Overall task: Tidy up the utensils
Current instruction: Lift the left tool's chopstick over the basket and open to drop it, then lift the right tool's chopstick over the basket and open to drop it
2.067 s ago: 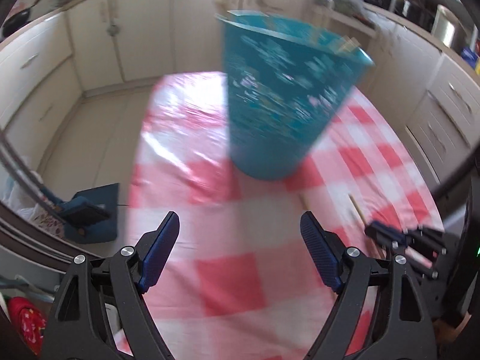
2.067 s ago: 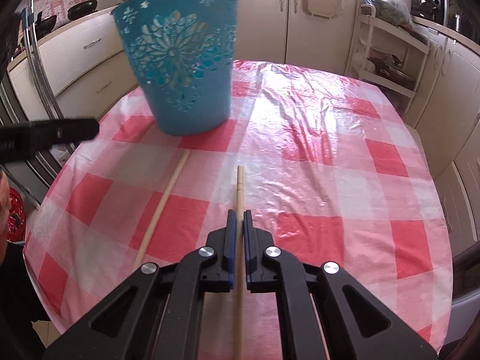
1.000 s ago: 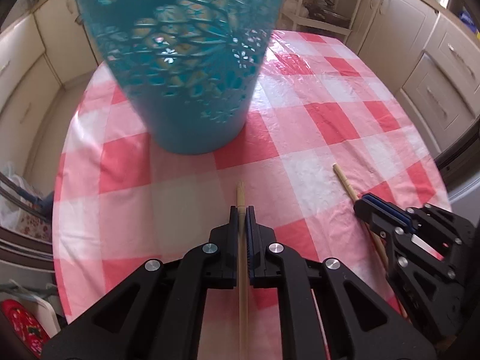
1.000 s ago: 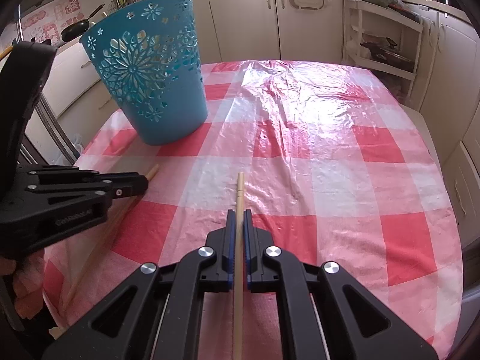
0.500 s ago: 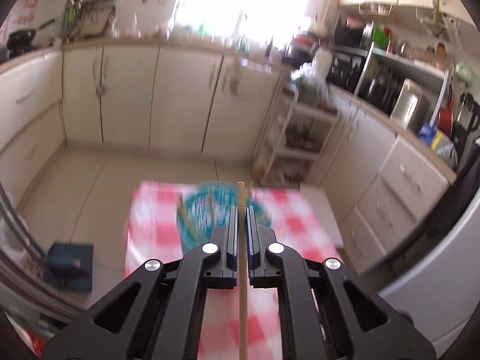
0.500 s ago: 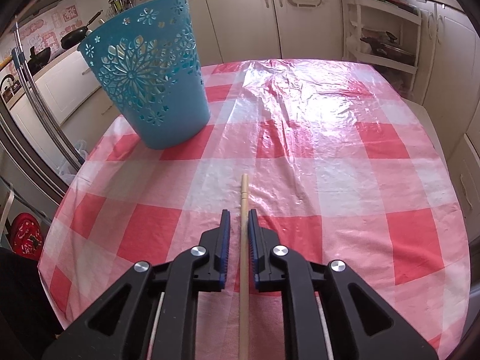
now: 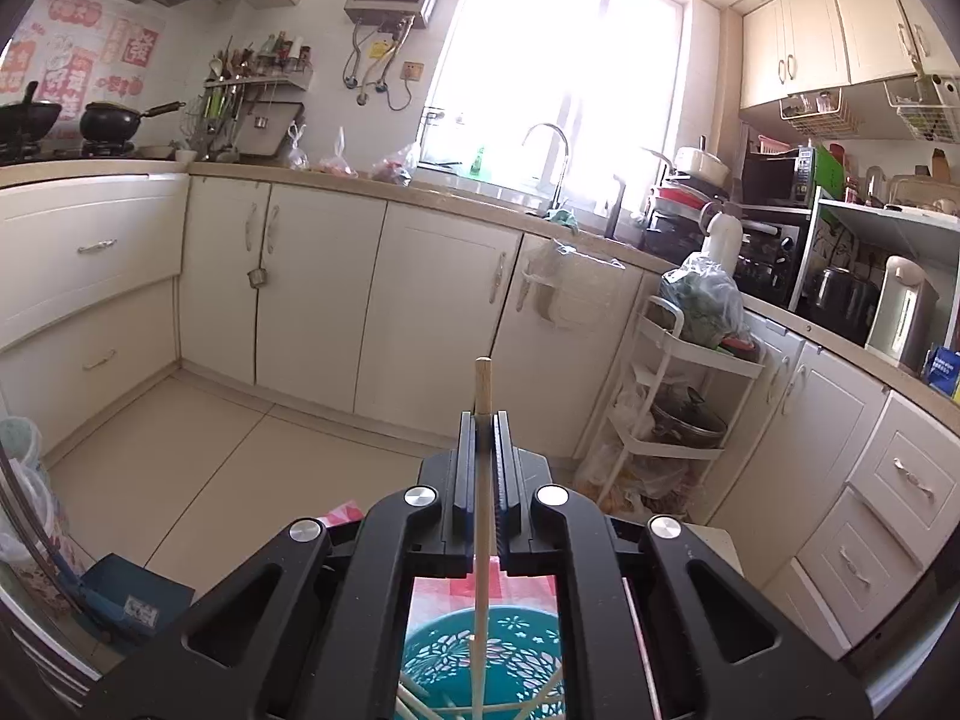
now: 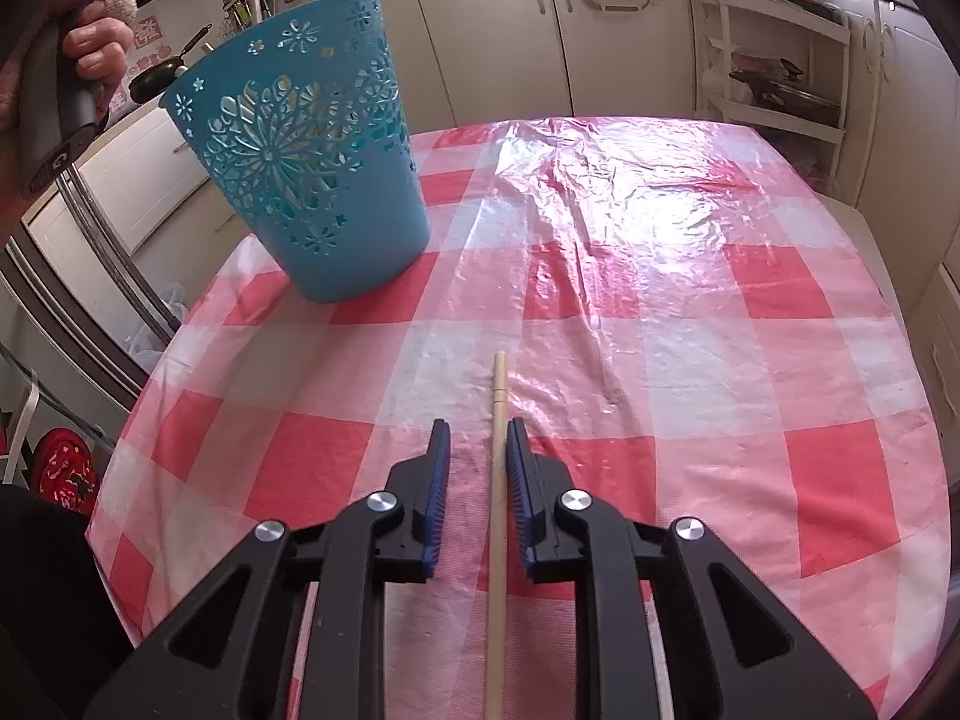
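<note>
— What's the left gripper got?
— Its jaws are clamped on a wooden chopstick, held above the teal basket.
— And the right gripper?
— Its jaws are opening; a second chopstick lies between them on the checked tablecloth, against the right pad.

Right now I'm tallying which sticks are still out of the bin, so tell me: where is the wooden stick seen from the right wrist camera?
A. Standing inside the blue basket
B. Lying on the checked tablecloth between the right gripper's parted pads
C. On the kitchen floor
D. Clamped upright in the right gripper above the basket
B: the wooden stick lies flat on the checked tablecloth between the opening jaws of the right gripper, well apart from the blue basket.
</note>
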`<state>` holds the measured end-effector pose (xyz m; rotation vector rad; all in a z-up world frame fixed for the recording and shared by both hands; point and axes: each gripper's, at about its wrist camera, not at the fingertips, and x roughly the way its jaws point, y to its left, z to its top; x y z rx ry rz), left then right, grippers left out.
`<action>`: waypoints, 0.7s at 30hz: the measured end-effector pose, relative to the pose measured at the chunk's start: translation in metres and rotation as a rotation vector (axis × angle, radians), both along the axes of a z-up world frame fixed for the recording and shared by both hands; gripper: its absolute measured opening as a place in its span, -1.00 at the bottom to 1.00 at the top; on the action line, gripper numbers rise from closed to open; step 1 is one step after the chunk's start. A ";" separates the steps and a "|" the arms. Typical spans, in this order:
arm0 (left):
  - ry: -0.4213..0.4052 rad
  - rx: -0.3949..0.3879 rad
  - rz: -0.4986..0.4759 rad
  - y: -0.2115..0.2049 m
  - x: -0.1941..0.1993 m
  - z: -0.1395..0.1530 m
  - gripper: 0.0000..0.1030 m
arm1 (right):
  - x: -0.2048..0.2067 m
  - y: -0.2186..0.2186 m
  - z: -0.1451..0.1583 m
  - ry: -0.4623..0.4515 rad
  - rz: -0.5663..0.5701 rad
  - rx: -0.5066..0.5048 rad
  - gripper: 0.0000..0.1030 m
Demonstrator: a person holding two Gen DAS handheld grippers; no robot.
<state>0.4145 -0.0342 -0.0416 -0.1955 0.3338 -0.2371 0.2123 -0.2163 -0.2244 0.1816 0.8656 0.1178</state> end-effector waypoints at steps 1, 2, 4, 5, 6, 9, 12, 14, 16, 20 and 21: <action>0.001 0.010 -0.003 -0.002 0.000 -0.003 -0.91 | 0.000 0.001 0.000 0.000 0.002 -0.001 -0.58; 0.005 0.025 -0.008 -0.005 0.000 -0.007 -0.91 | 0.000 0.001 0.000 -0.001 0.005 -0.002 -0.56; 0.019 0.050 -0.020 -0.010 -0.001 -0.014 -0.91 | 0.000 0.001 0.000 -0.001 0.007 0.000 -0.56; 0.031 0.069 -0.025 -0.013 -0.002 -0.019 -0.91 | 0.000 0.001 0.000 0.000 0.008 0.003 -0.56; 0.044 0.090 -0.031 -0.016 -0.003 -0.023 -0.91 | 0.000 0.000 0.000 0.000 0.008 0.005 -0.56; 0.092 0.127 -0.052 -0.018 -0.010 -0.033 -0.90 | 0.001 0.000 0.000 0.000 0.010 0.005 -0.56; 0.119 0.162 -0.058 -0.014 -0.023 -0.039 -0.79 | 0.001 -0.001 0.000 0.001 0.011 0.012 -0.56; 0.111 0.162 -0.037 -0.002 -0.041 -0.034 -0.33 | 0.001 -0.003 0.000 0.003 0.012 0.024 -0.56; 0.075 0.137 0.009 0.016 -0.066 -0.026 0.02 | 0.001 -0.004 0.000 0.004 0.011 0.031 -0.56; 0.043 0.078 0.090 0.057 -0.104 -0.024 0.19 | 0.001 0.006 0.001 0.000 0.022 -0.049 -0.59; 0.043 0.065 0.111 0.066 -0.109 -0.026 0.19 | 0.001 0.009 0.001 0.000 0.025 -0.076 -0.61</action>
